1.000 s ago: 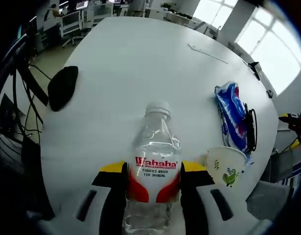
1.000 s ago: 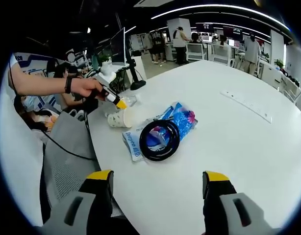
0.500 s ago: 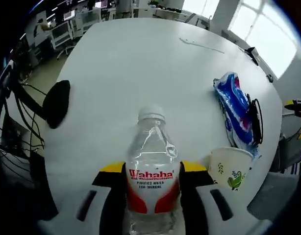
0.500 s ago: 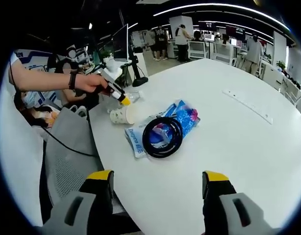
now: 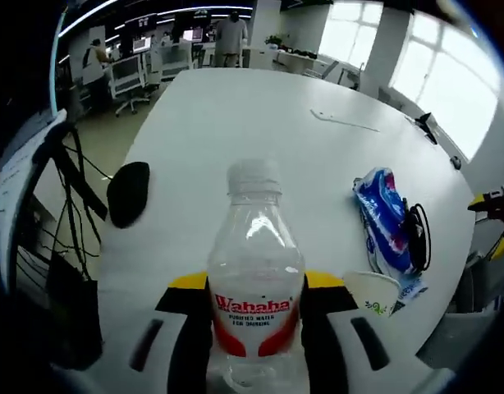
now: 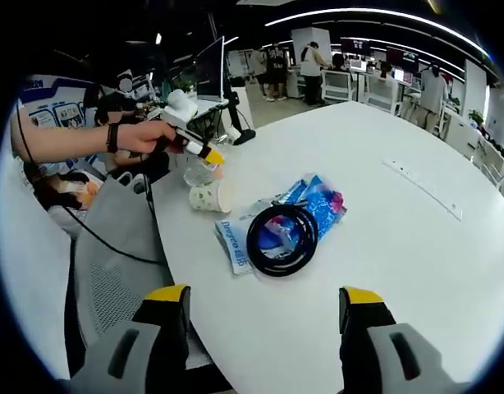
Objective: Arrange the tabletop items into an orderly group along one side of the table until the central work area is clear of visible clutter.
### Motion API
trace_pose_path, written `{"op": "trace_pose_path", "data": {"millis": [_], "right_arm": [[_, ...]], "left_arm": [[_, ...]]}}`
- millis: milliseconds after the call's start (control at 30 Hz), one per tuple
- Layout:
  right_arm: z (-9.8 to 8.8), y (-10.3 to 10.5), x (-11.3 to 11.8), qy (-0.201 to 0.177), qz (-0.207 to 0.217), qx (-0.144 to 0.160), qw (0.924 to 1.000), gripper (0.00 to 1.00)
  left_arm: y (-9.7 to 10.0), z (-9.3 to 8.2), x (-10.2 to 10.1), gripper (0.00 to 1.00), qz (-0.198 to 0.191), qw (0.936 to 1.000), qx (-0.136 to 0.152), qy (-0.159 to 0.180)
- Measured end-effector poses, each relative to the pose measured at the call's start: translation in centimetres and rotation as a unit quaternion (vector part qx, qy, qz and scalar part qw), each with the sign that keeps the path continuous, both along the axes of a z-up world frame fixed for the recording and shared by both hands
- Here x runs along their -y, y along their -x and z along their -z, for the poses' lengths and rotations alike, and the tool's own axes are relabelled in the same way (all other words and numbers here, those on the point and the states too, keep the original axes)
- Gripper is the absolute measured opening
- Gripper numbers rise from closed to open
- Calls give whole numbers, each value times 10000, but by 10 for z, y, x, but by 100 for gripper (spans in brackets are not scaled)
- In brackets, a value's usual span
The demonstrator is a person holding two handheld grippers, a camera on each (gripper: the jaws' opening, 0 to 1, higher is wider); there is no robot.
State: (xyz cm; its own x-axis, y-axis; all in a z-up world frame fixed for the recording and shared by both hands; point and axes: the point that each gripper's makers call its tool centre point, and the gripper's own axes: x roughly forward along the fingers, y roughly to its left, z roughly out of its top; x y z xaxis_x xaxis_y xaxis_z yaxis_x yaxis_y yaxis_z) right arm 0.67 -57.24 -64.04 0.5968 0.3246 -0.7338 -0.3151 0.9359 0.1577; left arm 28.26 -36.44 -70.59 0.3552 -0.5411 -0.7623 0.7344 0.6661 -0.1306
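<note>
The bottle [image 5: 256, 271] stands between the jaws of the left gripper [image 5: 256, 308]. A cup [image 5: 375, 294] sits just to its right. Behind the cup lies a packet [image 5: 387, 213] with a cable [image 5: 418, 238] on top. A mouse [image 5: 129, 191] lies far left on the table [image 5: 235, 115].

Bare white table [image 5: 235, 115] ahead, paper cup [image 5: 375, 293] (beside blue packet [image 5: 385, 215]) rightward

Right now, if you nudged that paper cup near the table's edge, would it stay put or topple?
The paper cup looks thin and empty, so probably very light; a nudge would likely slide or tip it. It sits close to the table edge, beside the blue packet, so it might fall off.
</note>
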Motion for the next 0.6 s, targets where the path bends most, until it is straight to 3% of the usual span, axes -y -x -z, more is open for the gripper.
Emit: {"op": "trace_pose_path", "data": {"millis": [267,600], "right_arm": [[6,1,-1,-21,-89,-79,9999,76],[10,-6,-7,-35,-239,-118,9996,76]], "left_arm": [[0,-13,-22,40,-281,9983,429,280],[29,-16,-43,40,-444,9951,789,408]]}}
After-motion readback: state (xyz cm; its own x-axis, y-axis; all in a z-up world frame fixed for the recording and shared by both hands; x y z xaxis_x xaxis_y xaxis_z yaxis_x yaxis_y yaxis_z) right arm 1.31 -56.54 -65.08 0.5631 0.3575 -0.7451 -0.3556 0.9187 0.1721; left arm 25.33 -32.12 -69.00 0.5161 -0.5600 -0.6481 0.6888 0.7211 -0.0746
